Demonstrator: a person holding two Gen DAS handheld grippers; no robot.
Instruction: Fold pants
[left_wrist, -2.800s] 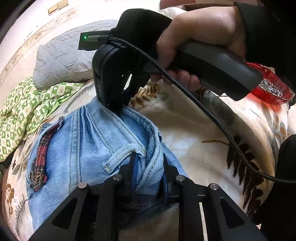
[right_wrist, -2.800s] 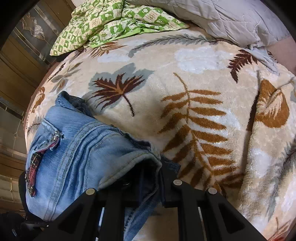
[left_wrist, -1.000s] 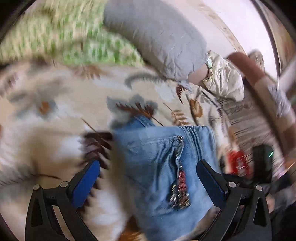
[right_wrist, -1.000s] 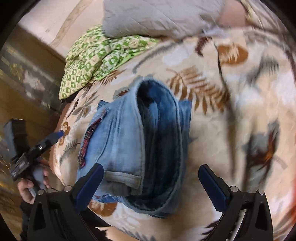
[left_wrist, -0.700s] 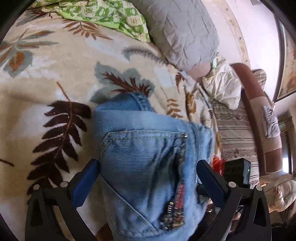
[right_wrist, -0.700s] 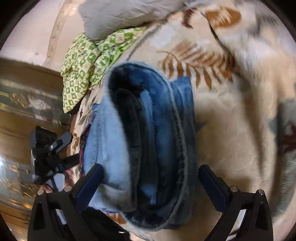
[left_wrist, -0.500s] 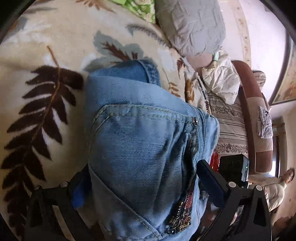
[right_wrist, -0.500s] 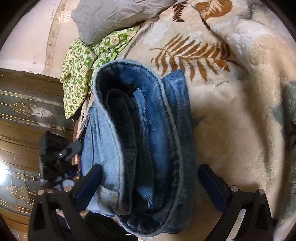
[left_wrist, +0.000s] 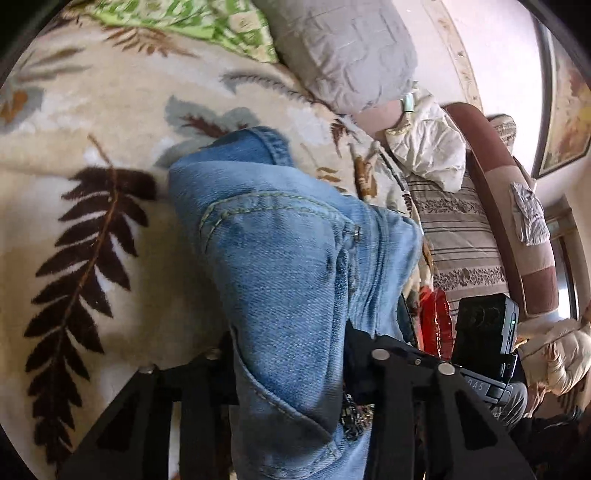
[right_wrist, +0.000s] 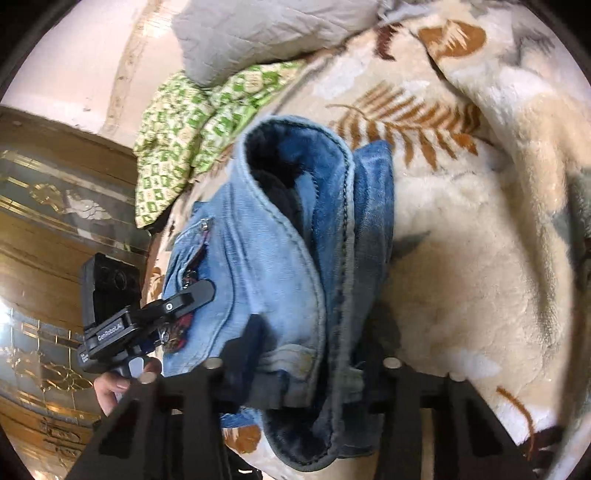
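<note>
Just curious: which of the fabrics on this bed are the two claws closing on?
The folded blue jeans, not the green patterned cloth or grey pillow lying farther back.

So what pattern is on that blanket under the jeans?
Cream blanket with brown and grey leaves; clearest in the left wrist view.

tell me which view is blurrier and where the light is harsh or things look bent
Left wrist view: mostly sharp, jeans crisp, wall at top right washed out, sofa bowed by the fisheye. Right wrist view: softer, motion smear on the blanket, glare on the glossy wooden panel, dark corners.
</note>
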